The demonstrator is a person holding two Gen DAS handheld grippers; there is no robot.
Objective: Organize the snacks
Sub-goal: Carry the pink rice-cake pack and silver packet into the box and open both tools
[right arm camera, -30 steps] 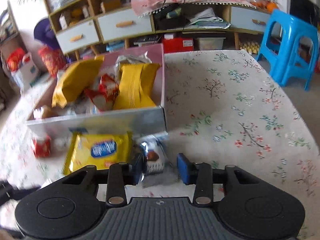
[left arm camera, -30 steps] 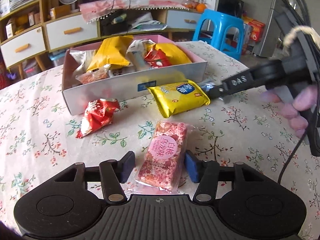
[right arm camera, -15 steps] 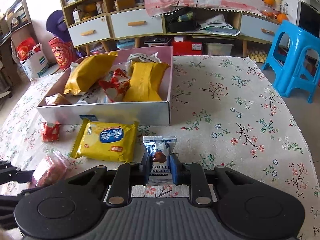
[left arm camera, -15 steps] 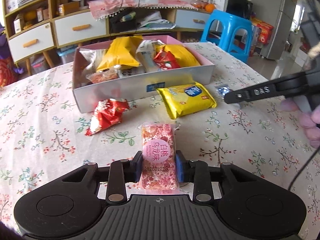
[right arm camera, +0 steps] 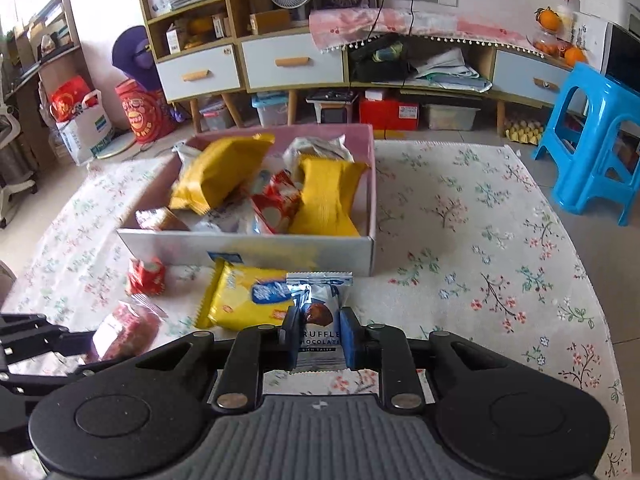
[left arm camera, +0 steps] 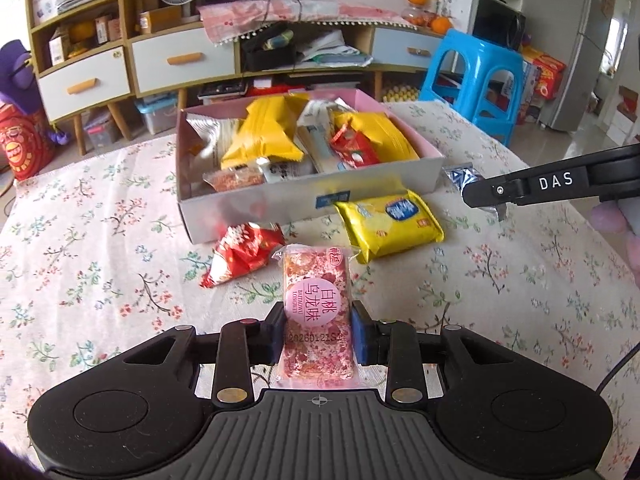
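My left gripper (left arm camera: 318, 330) is shut on a pink snack bar (left arm camera: 316, 300), which stands lengthwise between the blue pads, off the cloth. My right gripper (right arm camera: 320, 334) is shut on a blue-and-silver truffle chocolate packet (right arm camera: 320, 312), lifted a little above the table. An open box (left arm camera: 280, 202) with a pink inside holds several yellow, red and silver snack packets. In front of it lie a yellow packet (left arm camera: 390, 220) and a red packet (left arm camera: 240, 248). From the left wrist, the chocolate packet (left arm camera: 458, 176) shows at the right gripper's tip, right of the box.
A floral cloth (right arm camera: 460, 240) covers the table, whose edge runs along the right. A blue plastic stool (right arm camera: 592, 136) stands beyond that edge. Drawer cabinets (right arm camera: 292, 64) with clutter line the far wall. The box (right arm camera: 280, 250) sits mid-table.
Both grippers' jaws closed from open onto their snacks. The pink bar and the chocolate packet have come up off the cloth, the right hand rising more.
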